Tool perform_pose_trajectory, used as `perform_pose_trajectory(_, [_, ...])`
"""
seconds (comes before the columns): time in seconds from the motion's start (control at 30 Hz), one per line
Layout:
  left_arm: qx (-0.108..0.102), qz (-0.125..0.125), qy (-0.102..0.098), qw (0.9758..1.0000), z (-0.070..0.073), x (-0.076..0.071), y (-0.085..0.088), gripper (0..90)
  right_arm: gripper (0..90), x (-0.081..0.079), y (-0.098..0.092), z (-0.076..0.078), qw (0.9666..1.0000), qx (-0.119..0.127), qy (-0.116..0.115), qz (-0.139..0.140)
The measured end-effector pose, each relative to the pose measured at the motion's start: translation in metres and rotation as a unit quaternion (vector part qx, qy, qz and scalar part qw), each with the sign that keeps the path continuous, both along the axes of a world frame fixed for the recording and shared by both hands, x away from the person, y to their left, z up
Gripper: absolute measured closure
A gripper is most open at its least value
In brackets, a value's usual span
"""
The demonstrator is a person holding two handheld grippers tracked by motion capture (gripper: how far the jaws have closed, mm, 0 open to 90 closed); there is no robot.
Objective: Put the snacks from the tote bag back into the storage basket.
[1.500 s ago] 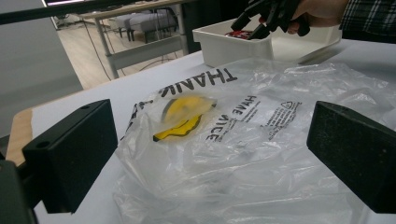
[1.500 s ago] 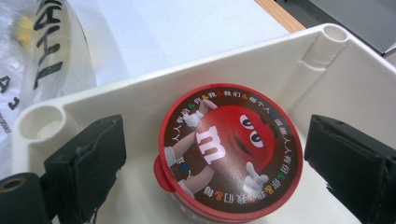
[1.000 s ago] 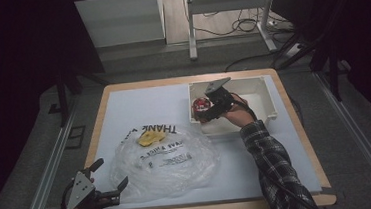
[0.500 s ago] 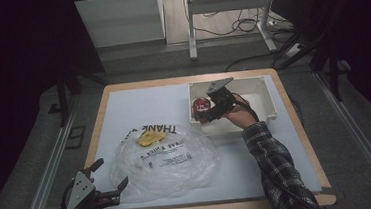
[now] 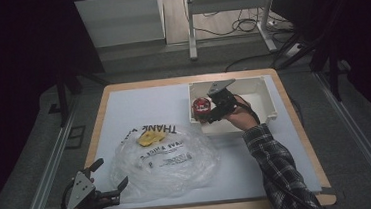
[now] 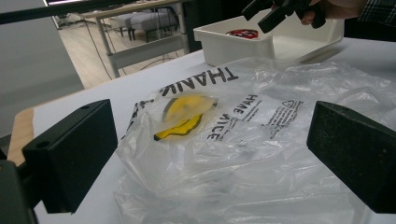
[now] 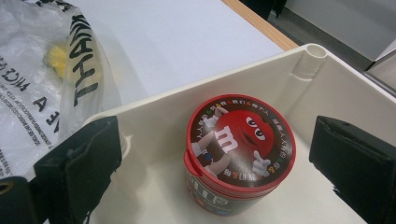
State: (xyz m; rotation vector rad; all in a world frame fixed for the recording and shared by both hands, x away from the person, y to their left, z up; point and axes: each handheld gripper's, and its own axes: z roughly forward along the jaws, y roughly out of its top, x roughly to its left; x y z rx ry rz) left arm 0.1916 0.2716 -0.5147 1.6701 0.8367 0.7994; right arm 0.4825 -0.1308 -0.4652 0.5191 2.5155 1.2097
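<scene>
Since the earlier frames the right gripper (image 5: 209,113) has hardly shifted over the white bin (image 5: 268,95), but its jaws have just been opening, and the red candy tub (image 5: 201,106) stands between them untouched, with clear space on either side of it in the right gripper view. That tub (image 7: 239,154) stands upright on the bin's floor, in the corner nearest the plastic bag (image 5: 165,158), its printed red lid facing up. The bin (image 7: 327,88) sits at the far right part of the table (image 5: 123,104), and the bag's crumpled edge lies just beside the bin's near left corner. Inside the bag, at the end away from the bin, lies a yellow item (image 5: 150,137), seen through the clear film next to the black printed lettering. The left gripper (image 5: 110,176) hovers at the bag's near left edge, well apart from the bin, its jaws spread wide with nothing pressed between them; in the left gripper view the bag (image 6: 243,140) lies ahead of the two black pads, not touching them.
</scene>
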Motion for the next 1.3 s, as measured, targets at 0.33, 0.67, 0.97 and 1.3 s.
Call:
perform_pose_trajectory(0.33, [0.001, 0.000, 0.000, 1.0000, 0.000, 0.000, 0.000, 1.7, 2.7, -0.004, -0.003, 0.000, 1.0000, -0.001, -0.001, -0.008])
perform_pose_trajectory(0.67, [0.003, 0.000, 0.000, 1.0000, 0.000, 0.000, 0.000, 1.7, 2.7, -0.011, -0.005, 0.000, 0.9999, 0.003, 0.000, -0.012])
perform_pose_trajectory(0.97, [0.005, 0.000, -0.001, 1.0000, 0.000, 0.000, 0.000, 1.6, 2.7, -0.015, -0.007, 0.000, 0.9999, 0.004, -0.002, -0.012])
perform_pose_trajectory(1.3, [0.005, 0.000, 0.000, 1.0000, 0.000, 0.000, -0.001, 1.7, 2.7, -0.020, -0.010, 0.001, 0.9998, 0.010, -0.003, -0.015])
